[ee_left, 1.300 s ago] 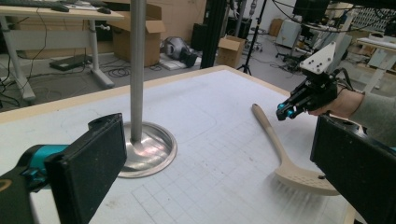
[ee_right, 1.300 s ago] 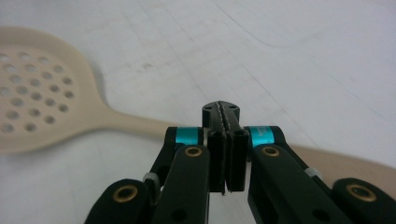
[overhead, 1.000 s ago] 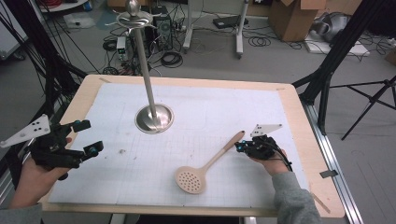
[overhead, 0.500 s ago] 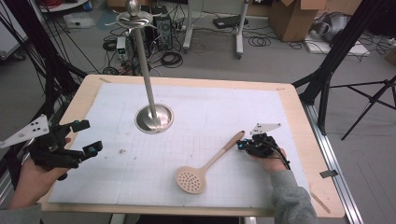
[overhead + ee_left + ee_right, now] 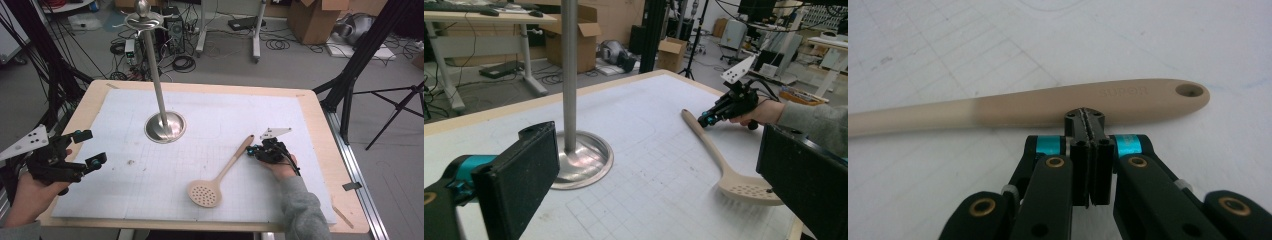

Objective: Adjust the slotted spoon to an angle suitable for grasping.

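on the mat's right side, slotted spoon [image 5: 223, 170] lying flat, handle end just ahead of right gripper [image 5: 1089, 116], jaws pressed together, empty. long axis crosswise to them. left gripper [image 5: 86, 147] wide, well apart.

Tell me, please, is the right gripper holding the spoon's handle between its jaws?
No, the right gripper is shut with its tips against the side of the slotted spoon.

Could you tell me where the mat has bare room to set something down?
Free patches: the mat right of the stand's base, and the near left between the left gripper and the slotted spoon. It is crowded where the right gripper meets the spoon's handle.
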Motion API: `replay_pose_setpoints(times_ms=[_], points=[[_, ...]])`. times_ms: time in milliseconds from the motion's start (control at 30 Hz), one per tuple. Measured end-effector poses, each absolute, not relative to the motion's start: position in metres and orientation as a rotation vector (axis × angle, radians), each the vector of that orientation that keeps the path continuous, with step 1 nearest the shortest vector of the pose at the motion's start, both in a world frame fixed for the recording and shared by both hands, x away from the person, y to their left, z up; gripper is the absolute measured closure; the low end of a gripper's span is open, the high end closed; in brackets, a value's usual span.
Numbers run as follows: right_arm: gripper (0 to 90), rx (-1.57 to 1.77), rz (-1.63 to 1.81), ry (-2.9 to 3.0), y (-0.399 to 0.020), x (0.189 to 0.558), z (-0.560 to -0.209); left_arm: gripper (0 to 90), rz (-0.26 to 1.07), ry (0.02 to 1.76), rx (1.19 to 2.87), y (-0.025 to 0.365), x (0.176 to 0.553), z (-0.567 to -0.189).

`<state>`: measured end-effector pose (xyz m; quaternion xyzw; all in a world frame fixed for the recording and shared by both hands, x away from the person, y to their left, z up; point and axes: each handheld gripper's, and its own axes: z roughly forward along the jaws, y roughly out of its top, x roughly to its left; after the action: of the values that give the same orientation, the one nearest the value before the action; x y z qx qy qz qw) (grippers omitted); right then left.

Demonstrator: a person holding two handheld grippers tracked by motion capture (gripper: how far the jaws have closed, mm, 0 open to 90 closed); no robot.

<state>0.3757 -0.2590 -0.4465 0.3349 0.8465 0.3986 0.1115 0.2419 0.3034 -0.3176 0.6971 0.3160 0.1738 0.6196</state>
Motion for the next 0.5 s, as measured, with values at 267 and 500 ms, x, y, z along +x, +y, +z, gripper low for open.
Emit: replay_pose_setpoints(times_ms=[267, 500], points=[[89.7, 0.950, 1.178, 2.530, -0.228, 0.398, -0.445, 4.2, 0.411, 0.734, 1.602, 0.308, 0.234, -0.317], [89.7, 0.890, 1.171, 2.566, -0.196, 0.410, -0.443, 4.1, 0.413, 0.745, 1.602, 0.314, 0.231, -0.319]])
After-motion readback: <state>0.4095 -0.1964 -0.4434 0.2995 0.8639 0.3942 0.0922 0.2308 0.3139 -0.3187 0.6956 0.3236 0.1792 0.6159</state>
